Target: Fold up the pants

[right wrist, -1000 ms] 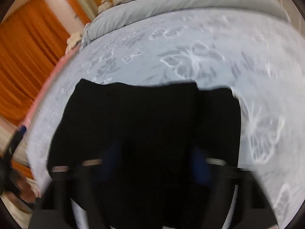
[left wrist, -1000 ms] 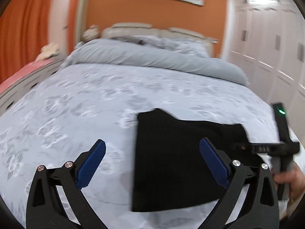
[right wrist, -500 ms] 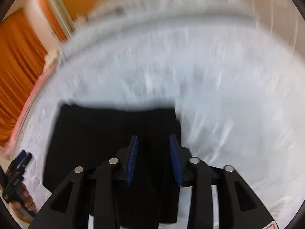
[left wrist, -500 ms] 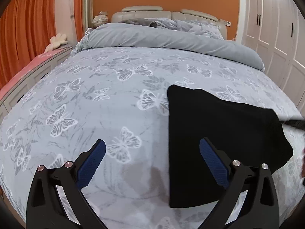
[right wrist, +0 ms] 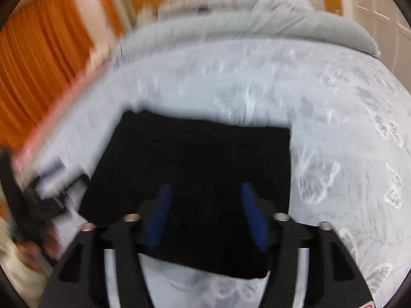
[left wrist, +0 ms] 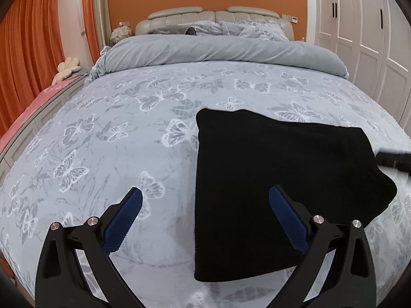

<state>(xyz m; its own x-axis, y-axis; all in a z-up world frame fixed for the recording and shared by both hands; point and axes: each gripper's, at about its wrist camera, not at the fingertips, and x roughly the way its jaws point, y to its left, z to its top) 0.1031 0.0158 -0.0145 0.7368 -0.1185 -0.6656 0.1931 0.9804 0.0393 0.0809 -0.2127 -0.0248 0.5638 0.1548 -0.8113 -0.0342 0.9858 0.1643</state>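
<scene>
The black pants (left wrist: 277, 179) lie folded into a flat rectangle on the bed's butterfly-print cover (left wrist: 128, 138). My left gripper (left wrist: 205, 205) is open and empty above the cover, its right finger over the fold's near left part. The right wrist view is blurred: the pants (right wrist: 200, 159) lie flat there, and my right gripper (right wrist: 205, 200) is open and empty above their near edge. The right gripper's body (left wrist: 395, 159) shows at the left view's right edge, beside the pants.
A rolled grey duvet (left wrist: 218, 51) and pillows lie at the head of the bed. Orange curtains (left wrist: 28, 46) and a pink bench stand on the left. White wardrobe doors (left wrist: 364, 30) stand on the right. The left gripper shows at the right view's left edge (right wrist: 30, 200).
The right gripper has opened wider and drawn back from the pants. The left view has dropped closer to the bed, and the pants now sit further right in it.
</scene>
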